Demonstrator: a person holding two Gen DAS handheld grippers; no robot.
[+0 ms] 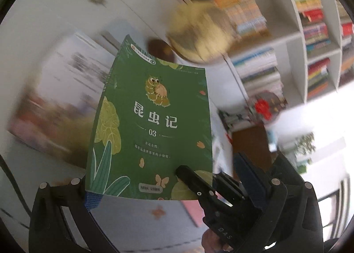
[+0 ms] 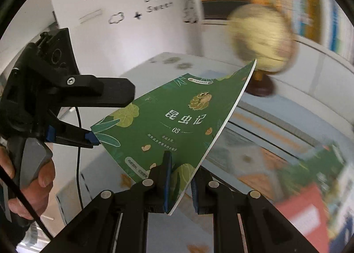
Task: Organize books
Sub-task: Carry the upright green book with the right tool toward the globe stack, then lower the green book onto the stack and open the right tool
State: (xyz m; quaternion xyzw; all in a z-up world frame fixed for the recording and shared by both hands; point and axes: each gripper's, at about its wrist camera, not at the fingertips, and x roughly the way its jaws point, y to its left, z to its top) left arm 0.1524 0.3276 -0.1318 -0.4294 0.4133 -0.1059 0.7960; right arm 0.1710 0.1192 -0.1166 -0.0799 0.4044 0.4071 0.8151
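A thin green book (image 1: 152,124) with a caterpillar on its cover hangs in the air above the table. My right gripper (image 2: 180,177) is shut on its lower edge, a blue pad on each face; in the left wrist view the right gripper (image 1: 194,184) bites the book's lower right corner. My left gripper (image 2: 114,115) stands open, its jaws wide apart. The book's (image 2: 177,120) lower left corner touches the blue pad of one of its fingers (image 2: 93,137). In its own view the left gripper (image 1: 163,180) spans the book's bottom edge without clamping it.
A yellowish globe (image 2: 261,38) on a dark wooden base stands on the white table (image 2: 159,62) behind the book. White shelves (image 1: 296,38) packed with books fill the right. Blurred picture books (image 2: 287,164) lie below. A hand (image 2: 33,177) grips the left gripper's handle.
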